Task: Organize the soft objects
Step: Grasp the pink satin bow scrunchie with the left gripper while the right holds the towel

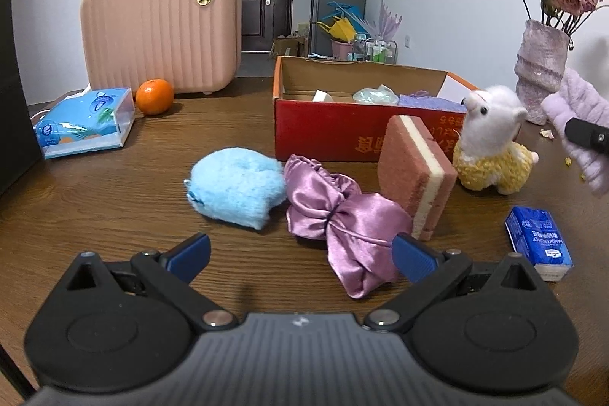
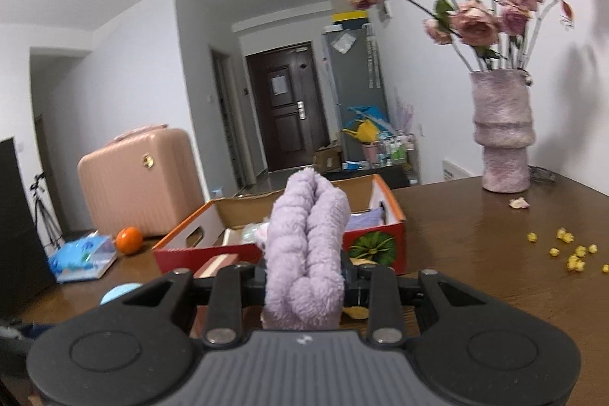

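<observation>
My right gripper (image 2: 304,276) is shut on a fluffy lilac cloth (image 2: 308,238), held up in front of the red cardboard box (image 2: 396,215); the same cloth (image 1: 582,136) shows at the right edge of the left wrist view. My left gripper (image 1: 300,253) hangs open over the table, with a purple satin scrunchie (image 1: 342,215) lying just past its right finger. A fluffy blue mitt (image 1: 236,189), a pink sponge (image 1: 415,170) and a plush alpaca (image 1: 491,143) lie in front of the box (image 1: 327,132), which holds several soft items.
A pink suitcase (image 1: 160,29), an orange (image 1: 154,96) and a blue tissue pack (image 1: 83,120) stand at the back left. A small blue tissue packet (image 1: 538,236) lies right. A vase of dried roses (image 2: 502,136) and yellow crumbs (image 2: 571,253) occupy the right side.
</observation>
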